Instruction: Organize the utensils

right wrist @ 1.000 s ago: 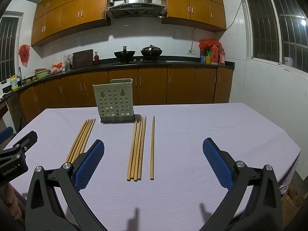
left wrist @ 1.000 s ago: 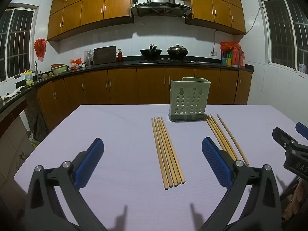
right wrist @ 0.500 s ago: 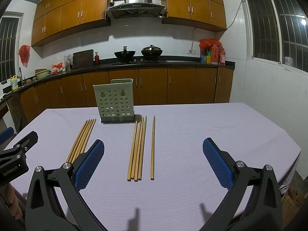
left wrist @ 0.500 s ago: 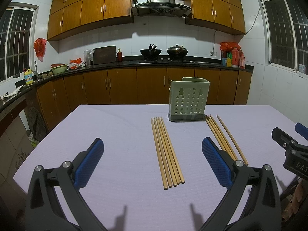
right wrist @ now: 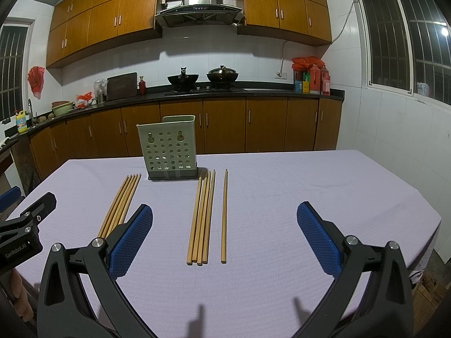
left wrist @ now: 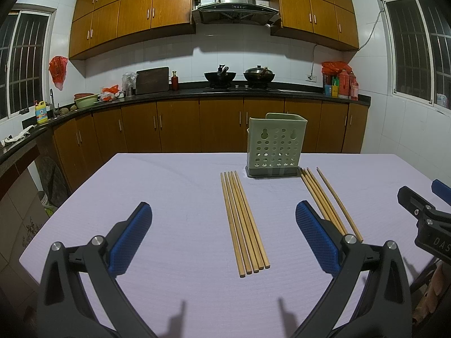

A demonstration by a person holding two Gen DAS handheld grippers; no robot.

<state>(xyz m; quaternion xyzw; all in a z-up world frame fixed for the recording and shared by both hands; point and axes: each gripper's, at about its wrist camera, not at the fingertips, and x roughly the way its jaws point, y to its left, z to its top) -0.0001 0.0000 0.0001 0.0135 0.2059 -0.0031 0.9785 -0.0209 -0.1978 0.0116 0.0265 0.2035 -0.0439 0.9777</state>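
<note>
At the bottom of each wrist view, the left gripper and the right gripper hang spread wide over the lilac table, each with nothing between its blue pads. Mid-frame in the left view lies a bundle of five chopsticks; in the right view, a group of four with a single chopstick just to its right. Beyond them, toward the far edge, the green perforated utensil holder stands upright.

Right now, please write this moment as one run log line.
left gripper: open, empty | right gripper: open, empty | chopsticks: two groups flat on table | holder: upright, none visible inside
</note>
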